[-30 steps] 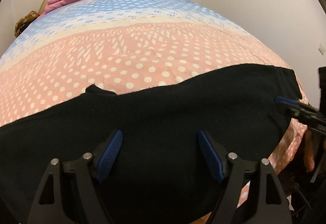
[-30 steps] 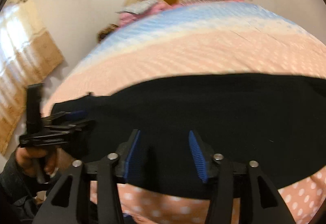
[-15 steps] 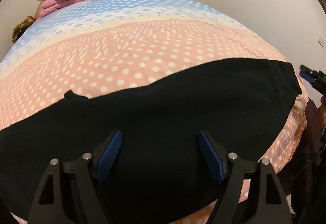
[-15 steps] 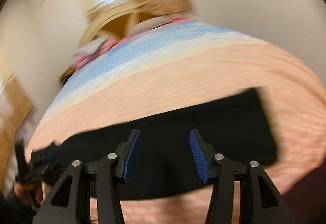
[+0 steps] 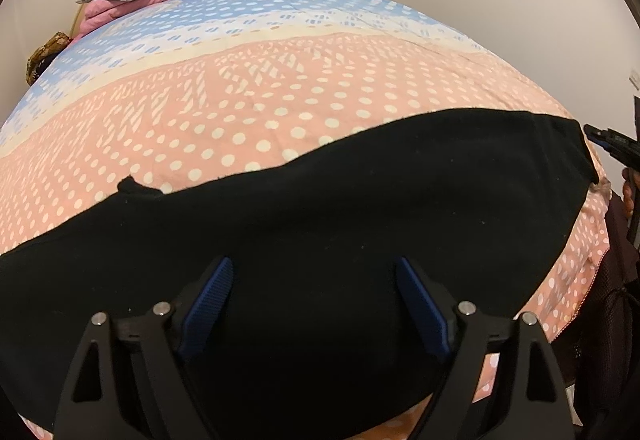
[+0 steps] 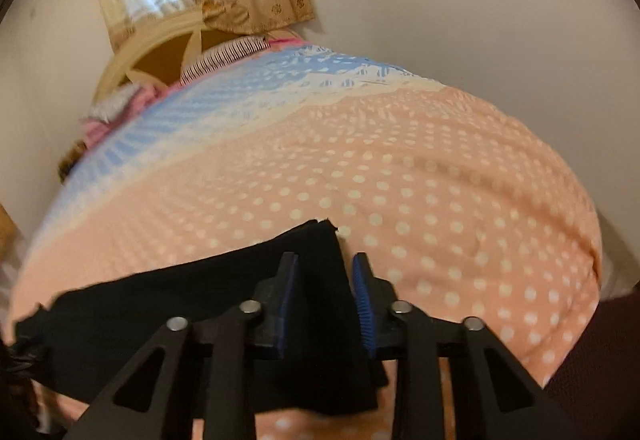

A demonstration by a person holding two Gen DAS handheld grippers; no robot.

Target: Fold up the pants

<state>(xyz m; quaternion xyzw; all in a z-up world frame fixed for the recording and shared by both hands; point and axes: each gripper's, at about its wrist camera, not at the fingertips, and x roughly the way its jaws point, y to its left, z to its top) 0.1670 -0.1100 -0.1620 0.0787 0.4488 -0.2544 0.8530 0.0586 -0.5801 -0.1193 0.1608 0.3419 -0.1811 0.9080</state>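
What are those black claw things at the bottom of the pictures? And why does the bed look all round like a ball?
Those claws are grippers, pinching tools a person holds, one in each hand. Each has a small camera that looks out along its two fingers, and its wide lens bends the picture, so the flat bed looks round.

One picture comes from the left gripper. It is open, above black pants spread across the dotted bedspread. At that picture's right edge you can spot the right gripper.

The other picture comes from the right gripper. Its fingers sit on either side of the pants' end, but they are not pinching it. Nothing is held.
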